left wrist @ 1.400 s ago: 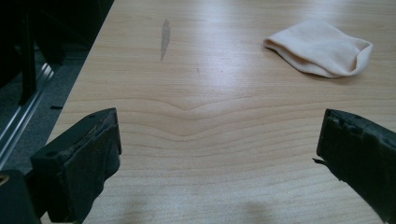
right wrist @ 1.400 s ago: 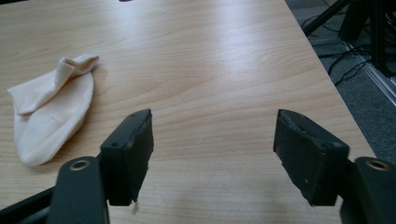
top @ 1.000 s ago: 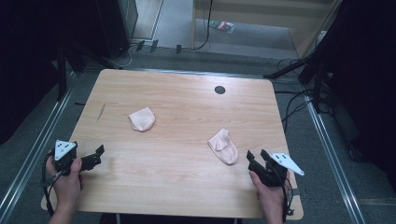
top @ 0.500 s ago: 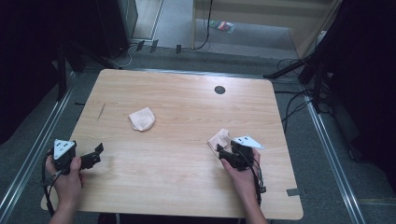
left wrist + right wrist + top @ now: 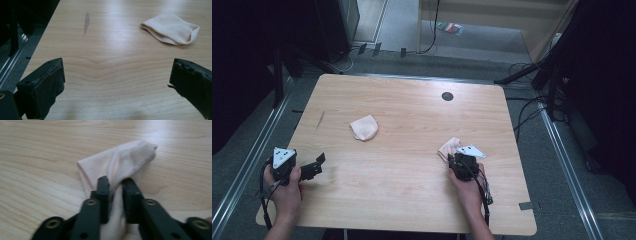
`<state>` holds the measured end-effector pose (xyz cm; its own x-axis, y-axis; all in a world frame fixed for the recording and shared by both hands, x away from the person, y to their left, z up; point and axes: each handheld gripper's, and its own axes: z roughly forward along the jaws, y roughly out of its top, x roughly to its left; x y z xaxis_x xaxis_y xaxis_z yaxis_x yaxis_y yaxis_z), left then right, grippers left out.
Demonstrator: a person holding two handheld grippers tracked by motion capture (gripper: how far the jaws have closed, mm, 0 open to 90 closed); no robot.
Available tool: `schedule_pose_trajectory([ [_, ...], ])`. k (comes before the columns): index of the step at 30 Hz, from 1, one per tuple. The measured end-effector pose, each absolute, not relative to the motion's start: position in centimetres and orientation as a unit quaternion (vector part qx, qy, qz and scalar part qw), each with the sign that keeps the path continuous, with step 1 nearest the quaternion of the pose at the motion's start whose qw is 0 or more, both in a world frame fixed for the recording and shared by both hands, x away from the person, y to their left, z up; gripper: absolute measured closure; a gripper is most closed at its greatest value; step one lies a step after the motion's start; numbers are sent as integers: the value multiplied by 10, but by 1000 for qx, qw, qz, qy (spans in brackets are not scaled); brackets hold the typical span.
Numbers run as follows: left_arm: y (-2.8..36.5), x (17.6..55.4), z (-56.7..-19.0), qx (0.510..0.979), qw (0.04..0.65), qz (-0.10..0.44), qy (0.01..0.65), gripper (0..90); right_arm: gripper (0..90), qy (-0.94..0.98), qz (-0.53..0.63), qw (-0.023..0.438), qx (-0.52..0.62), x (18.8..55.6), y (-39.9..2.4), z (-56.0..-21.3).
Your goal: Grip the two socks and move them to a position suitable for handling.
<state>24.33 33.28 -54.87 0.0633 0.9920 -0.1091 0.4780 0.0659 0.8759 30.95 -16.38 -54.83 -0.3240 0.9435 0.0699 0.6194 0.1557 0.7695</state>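
Your light wooden bench (image 5: 412, 175) carries two pale pink fabric socks. Lower right of the high view, your right tongs (image 5: 115, 185) have just clenched onto the near sock (image 5: 125, 160), pinching a fold for lifting. The far sock (image 5: 172, 28) lies free, upper right ahead of your left tongs (image 5: 116, 80), gaping wide, ready.

The left gripper (image 5: 116, 85) hovers low over the wooden tabletop (image 5: 110, 70), its jaws standing wide apart with bare wood between them. A pale sock (image 5: 171, 28) lies far right, well apart. A grey streak (image 5: 86, 21) marks the far left.
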Motion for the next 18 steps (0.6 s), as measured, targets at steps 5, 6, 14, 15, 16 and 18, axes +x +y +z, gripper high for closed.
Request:
schedule_pose_trajectory([
  [5, 320, 245, -544, 612, 416, 312, 595, 0, 865, 720, 388, 211, 535, 307, -165, -544],
  [6, 316, 244, -542, 616, 416, 317, 589, 0, 865, 720, 395, 211, 530, 306, -165, -542],
  [14, 289, 240, -531, 633, 437, 310, 558, 0, 865, 736, 439, 226, 462, 280, -146, -509],
  [15, 286, 239, -529, 634, 440, 309, 556, 0, 865, 740, 444, 226, 452, 276, -141, -506],
  [16, 283, 239, -528, 634, 445, 306, 553, 0, 865, 745, 453, 217, 438, 272, -134, -504],
  [18, 276, 237, -525, 636, 454, 300, 547, 0, 865, 748, 456, 211, 434, 270, -130, -503],
])
